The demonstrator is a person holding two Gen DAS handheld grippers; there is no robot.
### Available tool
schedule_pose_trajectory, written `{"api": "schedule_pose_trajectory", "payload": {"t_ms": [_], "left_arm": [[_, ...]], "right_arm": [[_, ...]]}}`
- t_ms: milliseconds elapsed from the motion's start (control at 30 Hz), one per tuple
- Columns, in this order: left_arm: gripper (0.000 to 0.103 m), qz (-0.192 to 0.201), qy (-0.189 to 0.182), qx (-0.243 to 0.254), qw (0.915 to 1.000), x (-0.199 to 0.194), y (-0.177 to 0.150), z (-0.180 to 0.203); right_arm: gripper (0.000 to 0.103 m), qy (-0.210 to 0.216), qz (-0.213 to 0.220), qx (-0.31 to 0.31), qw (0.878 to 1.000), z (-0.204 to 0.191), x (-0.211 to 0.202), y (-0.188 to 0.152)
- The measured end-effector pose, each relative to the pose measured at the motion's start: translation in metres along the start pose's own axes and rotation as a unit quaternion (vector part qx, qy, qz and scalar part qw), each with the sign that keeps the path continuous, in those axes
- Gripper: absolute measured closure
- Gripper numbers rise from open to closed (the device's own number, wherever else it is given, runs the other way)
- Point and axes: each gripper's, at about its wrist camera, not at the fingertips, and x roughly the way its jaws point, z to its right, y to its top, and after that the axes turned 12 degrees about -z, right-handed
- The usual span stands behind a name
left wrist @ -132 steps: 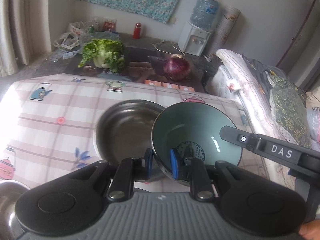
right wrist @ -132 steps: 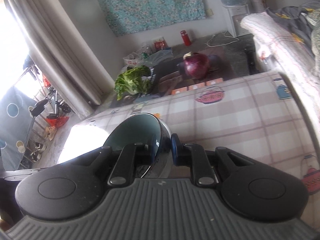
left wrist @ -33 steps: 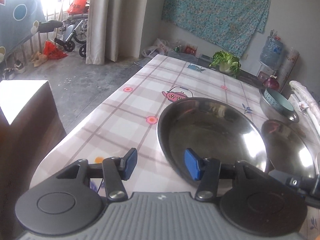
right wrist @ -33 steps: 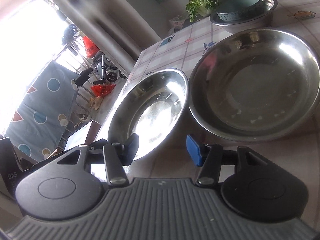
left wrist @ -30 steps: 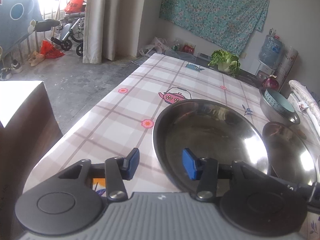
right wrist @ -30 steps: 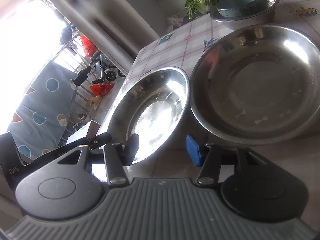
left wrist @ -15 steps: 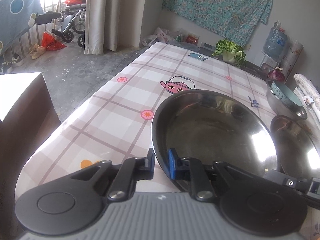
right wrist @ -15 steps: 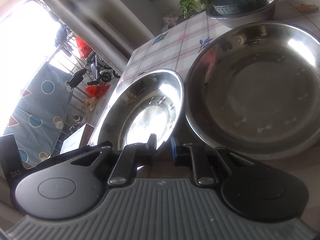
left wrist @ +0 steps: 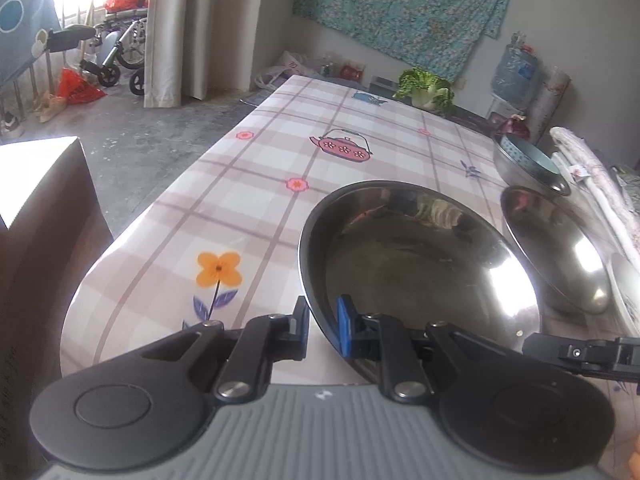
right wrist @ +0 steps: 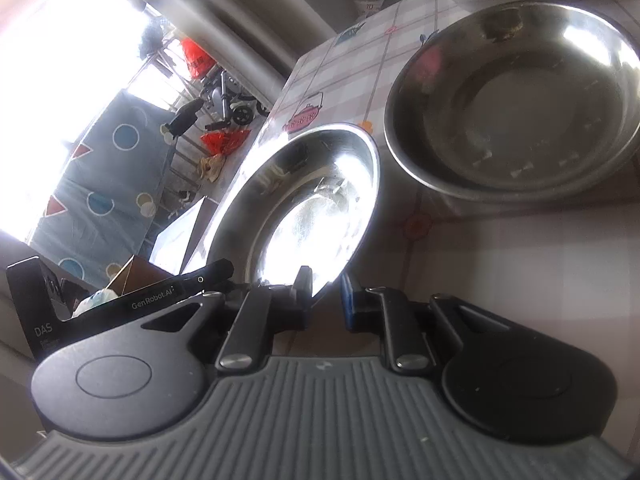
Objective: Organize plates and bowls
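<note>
My left gripper (left wrist: 322,322) is shut on the near rim of a large steel plate (left wrist: 416,256), which is lifted and tilted above the checked tablecloth (left wrist: 256,184). My right gripper (right wrist: 325,289) is shut on the opposite rim of the same steel plate (right wrist: 312,204). A second steel basin (right wrist: 516,100) sits on the table just beyond; it also shows in the left wrist view (left wrist: 556,244). Farther back a teal bowl (left wrist: 528,156) rests inside a steel bowl (left wrist: 516,174).
The table's left edge (left wrist: 176,184) drops to a concrete floor. A cabbage (left wrist: 426,88) and a red onion (left wrist: 514,128) lie past the far end. A rolled cloth (left wrist: 600,184) lies along the right side. A brown box (left wrist: 36,216) stands at left.
Both grippers closed on opposite rims of the steel plate, then raised and tilted it off the table. Earlier, the teal bowl was set into the far steel bowl.
</note>
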Motion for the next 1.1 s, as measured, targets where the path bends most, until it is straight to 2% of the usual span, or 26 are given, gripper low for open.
{"api": "schedule_pose_trajectory", "payload": {"t_ms": [100,200,267,333,533,767,900,1100], "left_arm": [[0.084,0.009,-0.01,-0.004,0.9999,-0.005,-0.007,-0.007],[0.078,0.023,-0.007,-0.016,0.9996,-0.01,-0.004,-0.011],[0.061,0.025,-0.011,-0.02,0.9994,-0.009,0.002,-0.013],[0.058,0.018,-0.013,-0.023,0.9995,-0.005,0.011,-0.013],[0.058,0.01,0.004,-0.015,0.9998,0.012,0.027,-0.006],[0.075,-0.007,0.027,0.005,0.9996,0.029,0.032,0.005],[0.077,-0.005,0.039,0.005,0.9992,0.032,0.032,0.007],[0.082,-0.009,0.037,-0.011,0.9992,0.031,0.033,0.004]], "right_arm": [[0.087,0.002,-0.01,-0.013,1.0,-0.002,-0.003,-0.005],[0.084,-0.017,-0.003,-0.026,1.0,-0.005,-0.006,-0.004],[0.079,-0.027,0.007,-0.029,0.999,-0.004,-0.009,-0.001],[0.078,-0.036,0.016,-0.032,0.999,-0.004,-0.01,0.004],[0.078,-0.058,0.038,-0.029,0.997,0.002,-0.008,0.017],[0.079,-0.07,0.04,-0.046,0.996,-0.001,0.004,0.027],[0.081,-0.072,0.042,-0.053,0.995,-0.003,0.009,0.032],[0.083,-0.07,0.045,-0.055,0.995,-0.008,0.011,0.031]]}}
